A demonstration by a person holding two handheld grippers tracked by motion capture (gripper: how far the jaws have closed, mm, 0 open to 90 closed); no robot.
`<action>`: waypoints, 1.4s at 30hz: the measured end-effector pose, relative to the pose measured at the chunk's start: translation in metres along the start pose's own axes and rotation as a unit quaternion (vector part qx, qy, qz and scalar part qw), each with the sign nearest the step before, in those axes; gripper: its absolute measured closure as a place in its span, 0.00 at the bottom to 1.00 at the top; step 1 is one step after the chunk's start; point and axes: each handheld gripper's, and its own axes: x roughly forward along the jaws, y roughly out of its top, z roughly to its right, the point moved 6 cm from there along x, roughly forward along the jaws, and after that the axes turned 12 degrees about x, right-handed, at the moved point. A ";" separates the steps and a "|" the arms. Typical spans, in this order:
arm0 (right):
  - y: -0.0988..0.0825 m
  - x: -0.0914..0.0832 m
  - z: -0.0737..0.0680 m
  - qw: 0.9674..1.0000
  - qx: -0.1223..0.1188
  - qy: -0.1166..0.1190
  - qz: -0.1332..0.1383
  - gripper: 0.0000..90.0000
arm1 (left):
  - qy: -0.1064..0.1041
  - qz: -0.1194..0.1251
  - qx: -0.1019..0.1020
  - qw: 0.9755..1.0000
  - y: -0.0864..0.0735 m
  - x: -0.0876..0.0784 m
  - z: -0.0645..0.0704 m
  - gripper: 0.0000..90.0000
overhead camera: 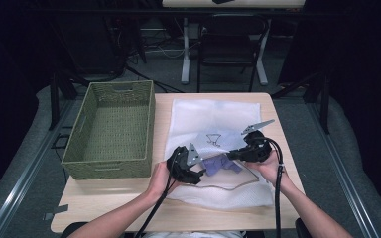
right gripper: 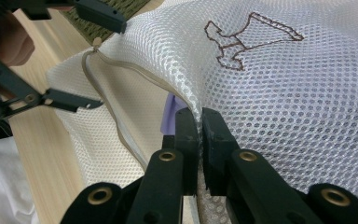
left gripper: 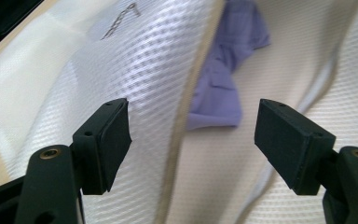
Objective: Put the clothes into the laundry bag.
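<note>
Because the woven green basket (overhead camera: 110, 130) at the left of the table (overhead camera: 104, 203) stands apart from the work, the handling concerns the white mesh laundry bag (overhead camera: 213, 119) lying flat beside it, with a purple cloth (overhead camera: 222, 162) tucked in its mouth. The left gripper (overhead camera: 192, 171) hangs released, its jaws spread wide over the bag's beige rim (left gripper: 186, 116) with nothing between its pads (left gripper: 114, 140). Farther right, the right gripper (right gripper: 199, 135) is clenched on the upper mesh layer at the opening, lifting it clear of the cloth. Both bag and cloth look light, limp and likely to sag or slide, so a pinch on the corded edge should hold better than one on the open mesh, and the cloth is best taken at a bunched fold.
</note>
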 end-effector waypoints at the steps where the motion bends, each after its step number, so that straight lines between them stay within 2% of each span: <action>1: 0.000 0.000 0.000 1.000 0.000 0.001 0.000 0.96 | 0.001 -0.006 0.000 1.000 -0.002 0.002 -0.002 0.30; 4: 0.000 0.000 0.000 1.000 0.000 0.002 -0.001 0.96 | 0.009 -0.026 0.004 1.000 -0.007 0.011 -0.005 0.31; 7: 0.000 0.000 0.000 1.000 -0.001 0.002 0.001 0.96 | 0.008 -0.043 0.002 0.999 -0.012 0.019 -0.008 0.34; 12: 0.000 -0.001 0.000 1.000 0.000 0.003 0.001 0.96 | 0.017 -0.053 0.004 0.998 -0.015 0.028 -0.012 0.45; 13: 0.001 -0.001 0.000 1.000 -0.002 0.003 0.002 0.96 | 0.019 -0.049 0.002 0.999 -0.016 0.029 -0.012 0.47; 18: 0.001 0.000 -0.001 1.000 0.000 0.004 0.002 0.96 | 0.010 -0.048 0.011 0.999 -0.017 0.031 -0.012 0.63; 22: 0.000 0.000 -0.001 1.000 -0.002 0.005 -0.001 0.96 | 0.009 -0.043 0.016 0.999 -0.017 0.030 -0.011 0.84; 25: -0.001 0.001 -0.003 1.000 0.002 0.011 -0.006 0.95 | 0.005 -0.040 0.018 0.999 -0.017 0.028 -0.012 0.93; 30: -0.003 0.003 -0.003 1.000 -0.002 0.017 -0.007 0.92 | -0.009 -0.042 0.022 0.999 -0.018 0.024 -0.012 0.94; 31: -0.004 0.003 -0.002 1.000 0.001 0.013 -0.004 0.88 | -0.014 -0.043 0.022 0.999 -0.018 0.023 -0.012 0.94; 33: -0.006 0.004 -0.002 1.000 0.000 0.009 -0.012 0.89 | -0.019 -0.043 0.023 0.999 -0.019 0.022 -0.012 0.94; 38: -0.013 0.007 -0.001 0.999 -0.017 0.003 -0.030 0.90 | -0.053 -0.050 0.031 0.997 -0.020 0.020 -0.008 0.94; 42: -0.019 0.008 -0.001 0.999 -0.029 -0.001 -0.045 0.92 | -0.072 -0.056 0.034 0.995 -0.021 0.019 -0.005 0.94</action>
